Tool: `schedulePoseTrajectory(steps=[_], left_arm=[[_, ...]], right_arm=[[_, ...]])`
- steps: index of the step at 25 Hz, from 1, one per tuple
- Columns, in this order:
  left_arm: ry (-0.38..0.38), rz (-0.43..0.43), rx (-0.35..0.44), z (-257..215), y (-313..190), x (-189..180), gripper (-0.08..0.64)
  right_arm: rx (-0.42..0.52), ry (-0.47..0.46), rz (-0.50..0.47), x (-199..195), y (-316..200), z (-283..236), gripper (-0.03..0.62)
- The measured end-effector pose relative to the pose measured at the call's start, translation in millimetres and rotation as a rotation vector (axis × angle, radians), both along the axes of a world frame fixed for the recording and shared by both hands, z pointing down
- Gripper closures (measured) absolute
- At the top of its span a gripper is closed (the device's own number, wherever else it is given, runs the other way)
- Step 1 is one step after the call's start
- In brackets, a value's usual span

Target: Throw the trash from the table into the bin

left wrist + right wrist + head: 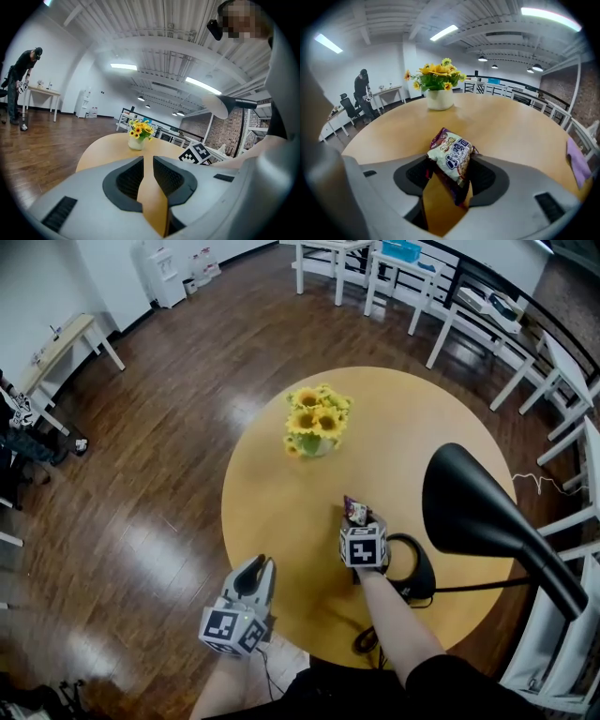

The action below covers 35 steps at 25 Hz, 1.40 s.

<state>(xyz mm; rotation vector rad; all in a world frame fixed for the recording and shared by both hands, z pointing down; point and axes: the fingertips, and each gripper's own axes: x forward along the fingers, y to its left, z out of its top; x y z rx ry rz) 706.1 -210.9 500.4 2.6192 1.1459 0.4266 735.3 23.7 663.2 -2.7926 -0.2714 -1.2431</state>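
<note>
A crinkled snack packet (356, 512) (452, 157) stands tilted on the round wooden table (412, 418), wedged between the jaws of my right gripper (360, 524) (452, 165), which is shut on its lower part. My left gripper (255, 570) (148, 159) hovers off the table's near left edge, above the floor and pointing roughly level. Its jaws are all but together, with a thin slit and nothing in it. No bin shows in any view.
A vase of yellow flowers (316, 423) (438, 84) stands mid-table beyond the packet. A black lamp (469, 502) leans over the right side, its base (412, 568) beside my right wrist. White furniture (450, 296) lines the far right. A person (23, 79) stands far left.
</note>
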Motion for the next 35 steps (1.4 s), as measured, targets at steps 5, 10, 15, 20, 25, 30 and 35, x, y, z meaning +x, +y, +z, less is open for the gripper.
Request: schedulePoseTrajectory(steps=[5,10,15,20,25,30,35], left_arm=[[0.034,-0.014,0.003,-14.1,-12.2,-8.6,0.502],[0.086,-0.044,-0.011,-34.9,-21.6,-28.0,0.502],[0.15,-0.079,-0.024,-62.0,-36.4,-66.9,0.502],[0.206,-0.117,-0.039,-84.3,-56.6,-106.3,0.502],[0.215,-0.148,-0.036,-90.8,-58.4,-137.2,0.502],[0.258,-0.202,-0.004,-101.4,-51.7,-152.8,0.502],[0.273,-0.283,0.021,-108.3,-49.8,-163.4,0.502]], right_arm=[[-0.016,0.021,-0.047,-15.9,-19.1,-11.0,0.362],[-0.001,0.081,-0.091,-37.0,-37.8,-30.6,0.362],[0.012,0.205,-0.178,-65.4,-68.7,-80.0,0.362],[0.051,0.355,-0.294,-107.9,-110.2,-137.0,0.362],[0.035,0.43,-0.382,-141.6,-127.8,-168.9,0.362],[0.069,0.48,-0.428,-149.5,-125.0,-177.3,0.362],[0.021,0.535,-0.571,-160.9,-139.0,-194.7,0.362]])
